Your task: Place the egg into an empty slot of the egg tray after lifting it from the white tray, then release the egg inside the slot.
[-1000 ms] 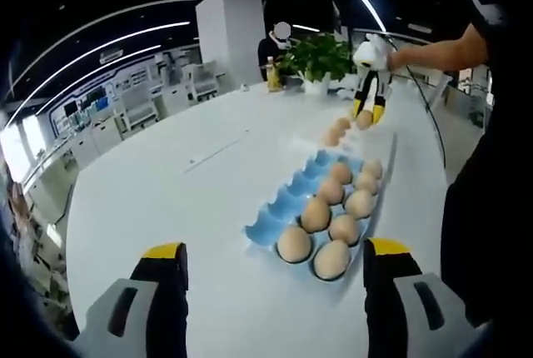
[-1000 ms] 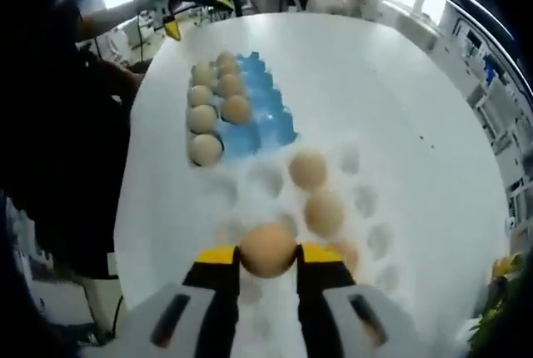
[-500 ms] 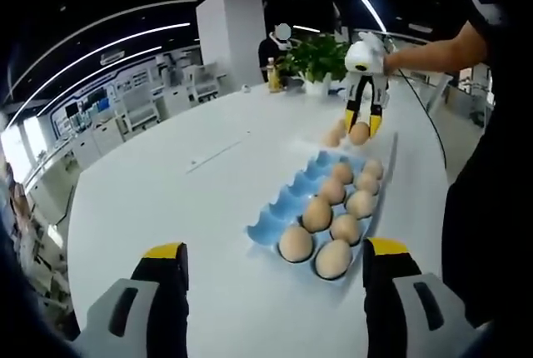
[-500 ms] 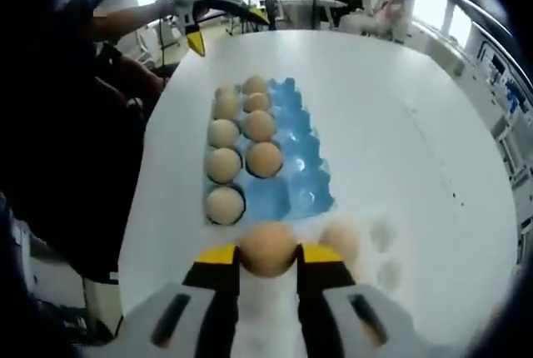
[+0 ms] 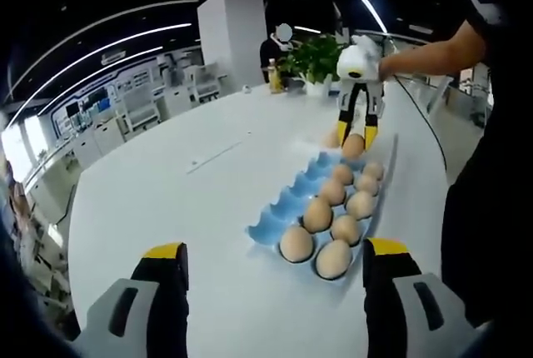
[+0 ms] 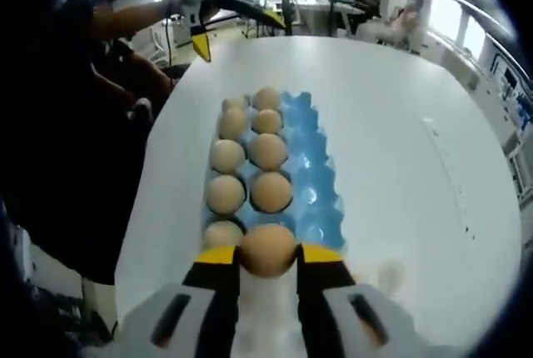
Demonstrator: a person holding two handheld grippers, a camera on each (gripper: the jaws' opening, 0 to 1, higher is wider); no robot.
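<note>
no readable text, labels, brands or numbers anywhere in either view.

The egg (image 6: 267,249) is tan and smooth, pinched at its sides between the yellow-tipped jaws of the right gripper (image 6: 267,260), hanging above the near end of the egg tray (image 6: 312,176). The egg tray is blue moulded plastic, lying flat on the white table, with eggs in two of its rows and a third row of empty slots along one long side. In the left gripper view the held egg (image 5: 353,146) sits over the far end of the egg tray (image 5: 287,203).
</note>
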